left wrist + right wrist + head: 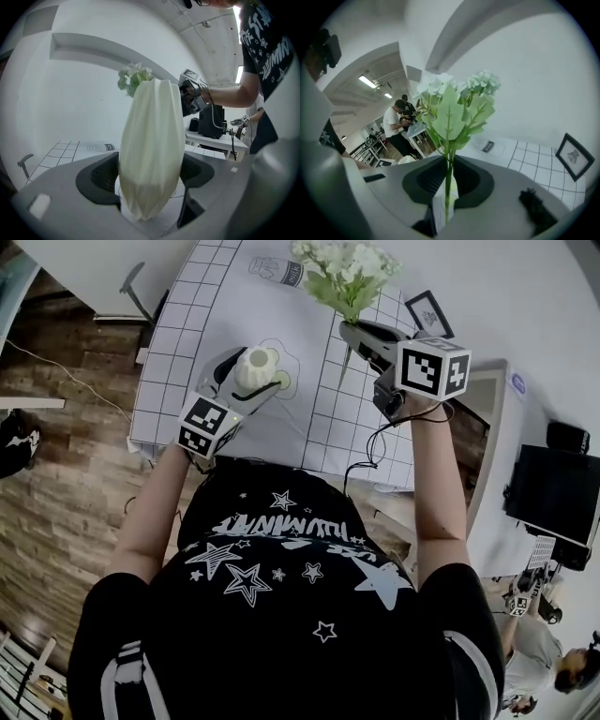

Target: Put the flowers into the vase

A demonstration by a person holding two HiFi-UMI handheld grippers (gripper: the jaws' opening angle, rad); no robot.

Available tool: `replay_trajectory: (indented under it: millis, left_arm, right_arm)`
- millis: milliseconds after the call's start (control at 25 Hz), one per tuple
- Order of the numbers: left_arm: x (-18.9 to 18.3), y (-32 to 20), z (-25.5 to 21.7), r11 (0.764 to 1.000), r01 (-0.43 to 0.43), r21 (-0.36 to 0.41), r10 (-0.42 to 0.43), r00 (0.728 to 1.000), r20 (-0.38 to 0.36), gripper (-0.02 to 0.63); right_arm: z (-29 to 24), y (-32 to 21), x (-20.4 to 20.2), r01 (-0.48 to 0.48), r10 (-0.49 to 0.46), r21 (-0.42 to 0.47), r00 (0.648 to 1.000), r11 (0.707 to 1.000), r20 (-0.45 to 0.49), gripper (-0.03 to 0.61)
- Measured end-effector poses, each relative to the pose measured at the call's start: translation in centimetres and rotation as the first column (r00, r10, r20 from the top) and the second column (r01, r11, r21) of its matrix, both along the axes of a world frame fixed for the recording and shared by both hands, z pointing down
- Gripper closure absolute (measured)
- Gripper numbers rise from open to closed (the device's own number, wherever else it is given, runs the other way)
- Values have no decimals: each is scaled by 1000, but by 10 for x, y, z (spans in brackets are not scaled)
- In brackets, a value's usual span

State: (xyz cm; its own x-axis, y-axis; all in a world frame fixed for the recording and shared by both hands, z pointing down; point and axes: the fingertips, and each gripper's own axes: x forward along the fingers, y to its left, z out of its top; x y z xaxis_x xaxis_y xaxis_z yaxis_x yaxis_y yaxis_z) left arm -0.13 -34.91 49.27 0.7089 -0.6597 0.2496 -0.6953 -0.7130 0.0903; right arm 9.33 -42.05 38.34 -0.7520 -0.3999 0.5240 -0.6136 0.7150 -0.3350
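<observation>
A cream ribbed vase (257, 368) stands upright on the grid-printed table mat (202, 306). My left gripper (254, 382) is shut on it, a jaw pressing each side of its lower body. In the left gripper view the vase (152, 150) fills the gap between the pads of that gripper (150, 190). My right gripper (360, 337) is held up over the table, right of the vase, and is shut on the thin green stem (449, 180) of a bunch of white flowers with green leaves (347, 273). The blooms (452, 101) rise above the jaws of that gripper (447, 190).
A small black picture frame (428, 312) lies on the mat at the back right, behind the flowers. A white desk with a dark monitor (558, 493) stands at the right. Wooden floor (56, 456) lies left of the table. People work at benches in the background (396, 124).
</observation>
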Motion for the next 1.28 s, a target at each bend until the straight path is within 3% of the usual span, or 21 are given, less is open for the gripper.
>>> replay_trajectory:
  millis: [240, 560, 680, 840, 1280]
  left_arm:
    - [0, 0, 5, 1000, -11, -11, 11, 1000, 4, 225]
    - [2, 0, 6, 998, -58, -28, 58, 998, 12, 225]
    - [3, 1, 5, 997, -65, -29, 65, 998, 15, 225]
    - [3, 2, 4, 996, -77, -33, 78, 997, 19, 225]
    - [3, 3, 6, 995, -92, -33, 92, 996, 13, 224]
  right_arm:
    - [-87, 11, -41, 14, -48, 213, 987, 977, 156, 526]
    - [-158, 33, -95, 32, -167, 365, 924, 931, 344, 526]
    - [-151, 36, -111, 29, -169, 361, 917, 932, 362, 526]
    - [-118, 40, -122, 44, -156, 338, 937, 940, 312, 526]
    - [-53, 62, -119, 52, -137, 267, 940, 962, 311, 526]
